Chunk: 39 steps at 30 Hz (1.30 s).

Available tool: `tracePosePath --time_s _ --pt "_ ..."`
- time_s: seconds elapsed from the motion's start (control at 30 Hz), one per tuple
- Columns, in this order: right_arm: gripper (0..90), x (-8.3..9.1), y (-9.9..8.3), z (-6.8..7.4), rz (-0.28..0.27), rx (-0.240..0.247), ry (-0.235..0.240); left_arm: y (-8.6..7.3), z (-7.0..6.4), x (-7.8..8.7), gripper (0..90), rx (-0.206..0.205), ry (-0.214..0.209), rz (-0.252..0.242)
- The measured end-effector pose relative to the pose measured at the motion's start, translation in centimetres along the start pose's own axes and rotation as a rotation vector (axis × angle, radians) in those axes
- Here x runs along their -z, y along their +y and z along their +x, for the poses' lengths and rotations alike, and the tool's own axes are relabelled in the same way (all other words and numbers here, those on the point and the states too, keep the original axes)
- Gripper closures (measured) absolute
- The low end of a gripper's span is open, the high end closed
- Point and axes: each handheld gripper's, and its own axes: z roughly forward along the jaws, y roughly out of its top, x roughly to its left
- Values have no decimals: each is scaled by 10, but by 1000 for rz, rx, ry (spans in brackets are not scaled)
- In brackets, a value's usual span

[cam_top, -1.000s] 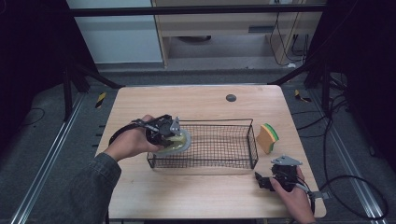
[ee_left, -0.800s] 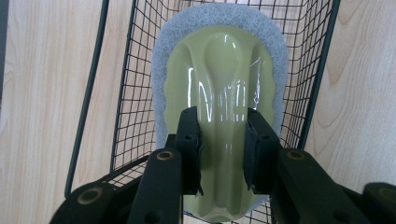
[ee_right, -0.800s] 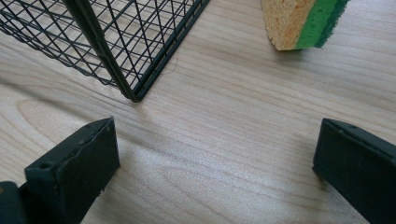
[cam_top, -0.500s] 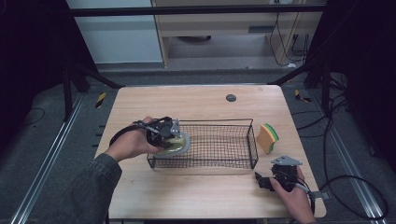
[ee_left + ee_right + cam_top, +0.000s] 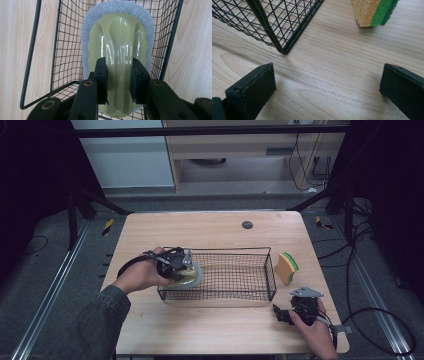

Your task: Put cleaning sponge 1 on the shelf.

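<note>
One scrubber pad point(image 5: 117, 50), green handle ridge clamped between left gripper point(image 5: 119, 80) jaws, hangs over wire basket point(image 5: 267, 270) 9 o'clock end, barely moved since 1.0 s ago | release likely pending | right gripper point(image 5: 327, 82) wide open, empty, 5 o'clock | sponge point(image 5: 286, 267) 3 o'clock.

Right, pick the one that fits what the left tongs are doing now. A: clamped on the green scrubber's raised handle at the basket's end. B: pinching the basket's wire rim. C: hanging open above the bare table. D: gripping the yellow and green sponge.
A: in the left gripper view the left tongs close on the raised ridge of the green scrubber, inside the wire basket.
</note>
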Motion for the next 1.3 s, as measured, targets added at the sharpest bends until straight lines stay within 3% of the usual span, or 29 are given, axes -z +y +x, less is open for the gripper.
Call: tracePosePath --time_s 1.3 --pt "4 0 0 0 0 0 0 -3 -3 -23 702 -7 -45 34"
